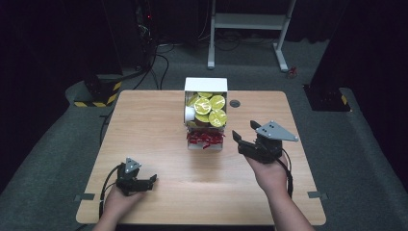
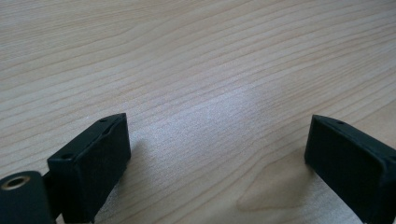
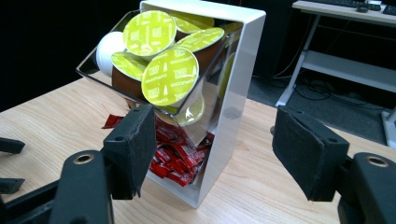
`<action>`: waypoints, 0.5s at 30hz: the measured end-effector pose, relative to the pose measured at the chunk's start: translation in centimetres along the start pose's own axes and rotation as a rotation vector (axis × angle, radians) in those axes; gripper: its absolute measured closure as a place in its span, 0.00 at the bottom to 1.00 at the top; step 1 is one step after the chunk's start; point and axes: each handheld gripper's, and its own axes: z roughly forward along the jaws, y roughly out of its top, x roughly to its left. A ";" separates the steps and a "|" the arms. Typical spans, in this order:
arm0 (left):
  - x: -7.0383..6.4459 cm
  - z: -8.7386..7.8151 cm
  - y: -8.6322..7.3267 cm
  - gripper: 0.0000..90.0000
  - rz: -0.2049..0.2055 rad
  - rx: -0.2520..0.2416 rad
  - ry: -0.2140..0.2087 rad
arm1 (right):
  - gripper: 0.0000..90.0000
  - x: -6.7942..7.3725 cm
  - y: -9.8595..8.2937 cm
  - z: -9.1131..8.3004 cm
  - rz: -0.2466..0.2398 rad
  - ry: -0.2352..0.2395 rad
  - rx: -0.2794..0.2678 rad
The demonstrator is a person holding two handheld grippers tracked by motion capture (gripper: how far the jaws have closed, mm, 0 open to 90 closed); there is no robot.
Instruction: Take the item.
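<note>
Dark floor and black curtains are surrounding a pale wooden tabletop (image 1: 159,120), where a white dispenser (image 1: 206,85) is standing near the far middle, holding green-lidded capsules (image 3: 169,76) above red sachets (image 3: 175,161). Just right of it, the right hand-held gripper (image 1: 245,131) is hovering, jaws apart, pointing at it. Well apart, the left hand-held gripper (image 1: 153,180) is sitting low near the front edge, jaws apart over bare wood.
</note>
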 end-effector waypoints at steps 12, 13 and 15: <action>0.0 0.0 0.0 0.08 0.000 0.000 0.000 | 0.35 0.7 1.1 1.0 -0.019 0.014 -0.003; 0.0 0.0 0.0 0.08 0.000 0.000 0.000 | 0.35 0.8 1.2 1.1 -0.022 0.016 -0.003; 0.0 0.0 0.0 0.08 0.000 0.000 0.000 | 0.35 0.9 1.3 1.2 -0.025 0.019 -0.002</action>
